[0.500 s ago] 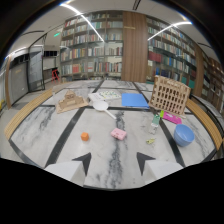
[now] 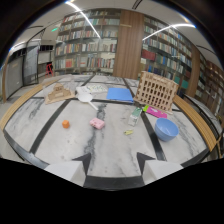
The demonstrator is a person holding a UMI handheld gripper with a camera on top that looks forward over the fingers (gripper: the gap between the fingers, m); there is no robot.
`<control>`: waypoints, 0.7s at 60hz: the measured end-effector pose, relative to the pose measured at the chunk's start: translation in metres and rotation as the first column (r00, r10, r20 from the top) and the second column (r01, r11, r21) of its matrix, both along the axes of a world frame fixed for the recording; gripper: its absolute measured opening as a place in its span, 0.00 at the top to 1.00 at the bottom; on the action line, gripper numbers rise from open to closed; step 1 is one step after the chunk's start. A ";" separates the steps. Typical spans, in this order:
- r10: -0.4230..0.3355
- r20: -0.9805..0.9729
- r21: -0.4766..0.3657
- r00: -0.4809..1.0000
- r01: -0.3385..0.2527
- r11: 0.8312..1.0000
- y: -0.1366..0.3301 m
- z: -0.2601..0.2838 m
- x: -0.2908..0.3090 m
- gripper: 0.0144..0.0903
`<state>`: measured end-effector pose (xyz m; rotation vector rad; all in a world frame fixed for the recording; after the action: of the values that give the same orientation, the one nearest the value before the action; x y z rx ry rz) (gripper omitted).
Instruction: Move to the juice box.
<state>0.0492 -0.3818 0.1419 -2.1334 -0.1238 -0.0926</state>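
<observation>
The juice box [image 2: 135, 116], a small pale carton, stands upright on the marble table [image 2: 110, 150], well beyond my fingers and slightly right of their centre line. My gripper [image 2: 114, 161] is open with nothing between its black fingertips [image 2: 83, 161]. A wide stretch of table lies between the fingertips and the carton.
A blue bowl [image 2: 166, 129] sits right of the carton and a wooden crate [image 2: 156, 90] behind it. A pink block [image 2: 97, 123] and an orange piece [image 2: 65, 123] lie to the left. Farther back are a blue sheet [image 2: 120, 94], a white scoop [image 2: 85, 96] and a wooden model [image 2: 59, 92].
Everything on the table has slid left in the view, so my gripper has swung to the right. The juice box now sits closer to the centre line. The fingers keep the same gap.
</observation>
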 end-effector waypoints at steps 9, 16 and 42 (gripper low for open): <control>-0.046 0.023 -0.005 0.999 0.047 0.999 0.024 -0.005 0.047 0.06; -0.072 0.023 -0.020 0.997 0.073 0.997 0.059 -0.013 0.077 0.06; -0.090 0.011 -0.063 0.996 0.090 0.994 0.224 -0.059 0.125 0.06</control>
<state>0.1739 -0.1574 0.0824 -2.2017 -0.0356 -0.1519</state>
